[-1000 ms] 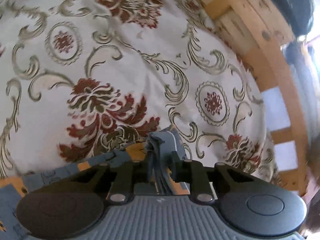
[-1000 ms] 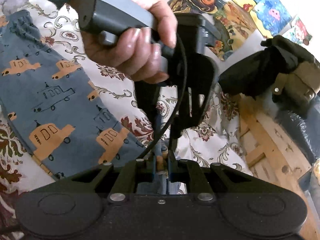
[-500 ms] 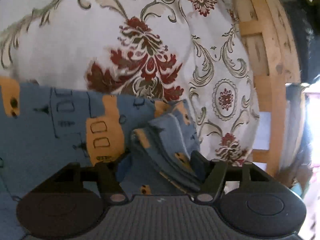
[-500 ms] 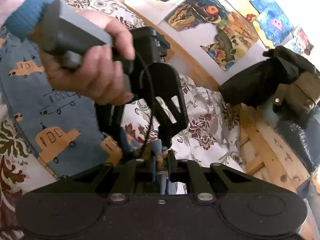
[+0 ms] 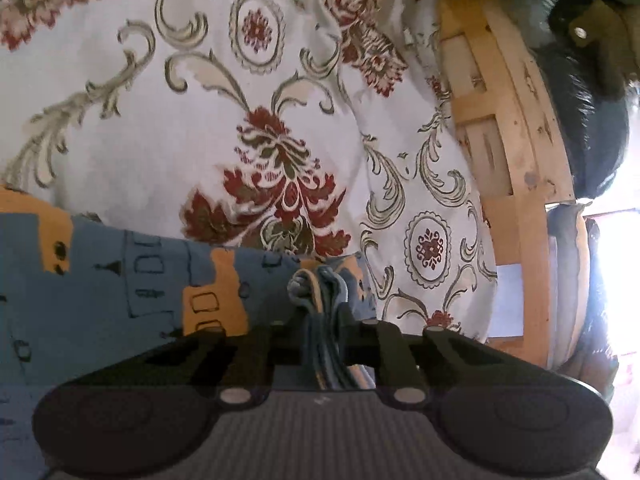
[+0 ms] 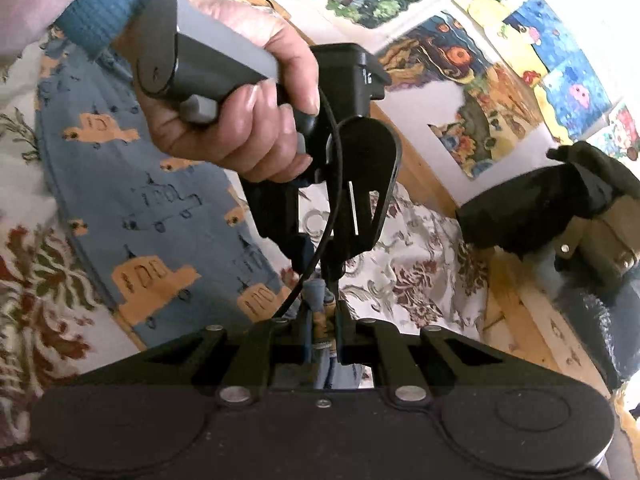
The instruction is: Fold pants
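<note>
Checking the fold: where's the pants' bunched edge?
Right wrist view, bottom centre: the bunched edge sits pinched in the right gripper, directly below the left gripper.

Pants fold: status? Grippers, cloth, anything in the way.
Left gripper closing on bunched hem of pants. Right gripper shut on the same hem end, beside it. Pants flat on floral bedspread. Nothing in the way.

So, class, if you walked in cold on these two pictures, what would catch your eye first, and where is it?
First, the blue pants printed with orange cars, spread over the floral bedspread on the left of both views. In the right wrist view, a hand fills the upper middle, gripping the left gripper, which is closing on bunched pant fabric, with the right gripper shut on it just below. Colourful drawings cover the wall at upper right.
</note>
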`<state>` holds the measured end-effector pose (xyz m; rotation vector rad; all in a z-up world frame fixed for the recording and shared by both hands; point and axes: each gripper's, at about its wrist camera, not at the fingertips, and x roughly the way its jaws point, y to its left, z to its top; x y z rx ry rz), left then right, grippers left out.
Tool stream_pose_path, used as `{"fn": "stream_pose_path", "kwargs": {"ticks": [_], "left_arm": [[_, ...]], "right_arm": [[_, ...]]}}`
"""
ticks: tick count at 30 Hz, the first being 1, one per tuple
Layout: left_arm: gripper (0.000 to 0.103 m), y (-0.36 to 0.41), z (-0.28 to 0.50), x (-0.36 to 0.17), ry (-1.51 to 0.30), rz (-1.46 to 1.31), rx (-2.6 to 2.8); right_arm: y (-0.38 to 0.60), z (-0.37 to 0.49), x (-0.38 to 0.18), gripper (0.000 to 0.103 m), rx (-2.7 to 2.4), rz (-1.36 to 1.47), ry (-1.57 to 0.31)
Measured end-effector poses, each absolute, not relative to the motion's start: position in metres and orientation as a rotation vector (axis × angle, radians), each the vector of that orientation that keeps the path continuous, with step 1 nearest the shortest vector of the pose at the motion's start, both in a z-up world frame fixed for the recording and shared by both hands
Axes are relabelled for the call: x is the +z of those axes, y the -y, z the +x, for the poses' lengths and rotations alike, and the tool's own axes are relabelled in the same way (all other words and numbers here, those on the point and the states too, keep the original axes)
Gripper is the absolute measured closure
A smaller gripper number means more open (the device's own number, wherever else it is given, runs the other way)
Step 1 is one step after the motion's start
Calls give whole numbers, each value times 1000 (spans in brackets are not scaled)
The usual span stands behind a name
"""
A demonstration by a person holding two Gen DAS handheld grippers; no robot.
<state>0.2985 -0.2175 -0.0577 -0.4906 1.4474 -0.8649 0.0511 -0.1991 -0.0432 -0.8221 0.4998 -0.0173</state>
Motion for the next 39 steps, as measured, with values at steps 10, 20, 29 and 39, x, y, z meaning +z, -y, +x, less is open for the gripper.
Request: {"fn": "stream_pose_path", "kwargs": {"ticks": [10, 20, 29, 39], "left_arm": [[90, 147, 281, -29, -1298, -346, -807], [90, 75, 265, -53, -1205, -258, -746], [87, 64, 273, -80, -1223, -262, -800], [77, 53, 279, -86, -1265, -356, -789]], "right_arm": [[131, 46, -60, 92, 159, -794, -552], [96, 63, -111, 91, 232, -833, -660], [99, 65, -110, 80, 226, -802, -650], [101, 72, -98, 88, 223, -684, -678]]}}
